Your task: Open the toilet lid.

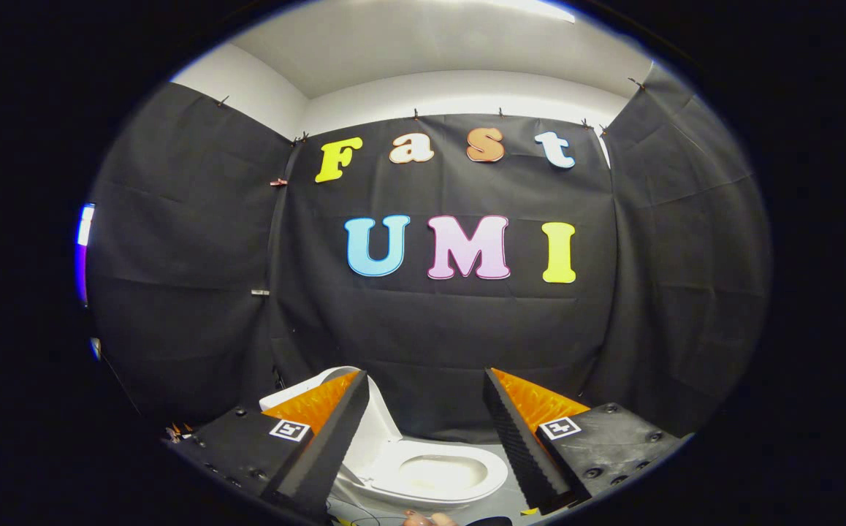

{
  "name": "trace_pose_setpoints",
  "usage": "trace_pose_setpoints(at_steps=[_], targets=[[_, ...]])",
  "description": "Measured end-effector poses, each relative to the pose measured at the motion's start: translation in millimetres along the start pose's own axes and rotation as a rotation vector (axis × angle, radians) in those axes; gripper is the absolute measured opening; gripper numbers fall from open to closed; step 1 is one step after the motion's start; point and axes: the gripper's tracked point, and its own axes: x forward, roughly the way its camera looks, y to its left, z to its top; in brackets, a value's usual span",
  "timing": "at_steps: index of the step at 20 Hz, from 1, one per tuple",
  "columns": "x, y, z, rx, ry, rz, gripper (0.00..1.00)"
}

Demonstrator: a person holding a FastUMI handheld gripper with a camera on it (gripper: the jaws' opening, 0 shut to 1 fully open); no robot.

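A white toilet (pixel 430 475) stands low ahead, seen between and below my fingers. Its lid (pixel 375 416) is raised upright at the left side of the bowl, partly hidden behind my left finger (pixel 328 438). The seat ring (pixel 481 486) and the open bowl lie to the right of the lid. My gripper (pixel 427 383) is open, held above and short of the toilet, with nothing between its fingers. The right finger (pixel 518 438) covers the toilet's right edge.
Black cloth walls close the booth at the back and on both sides, just behind the toilet. A grey floor (pixel 511 504) shows around its base. A thin cable (pixel 357 511) lies on the floor near the toilet's front, beside a small pinkish thing (pixel 423 519).
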Motion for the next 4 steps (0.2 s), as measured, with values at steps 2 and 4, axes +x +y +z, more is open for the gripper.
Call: trace_pose_setpoints(at_steps=[2, 4], targets=[[0.4, 0.1, -1.2, 0.002, 0.000, -0.003, 0.98], [1.3, 0.9, -2.6, 0.001, 0.005, -0.003, 0.98]])
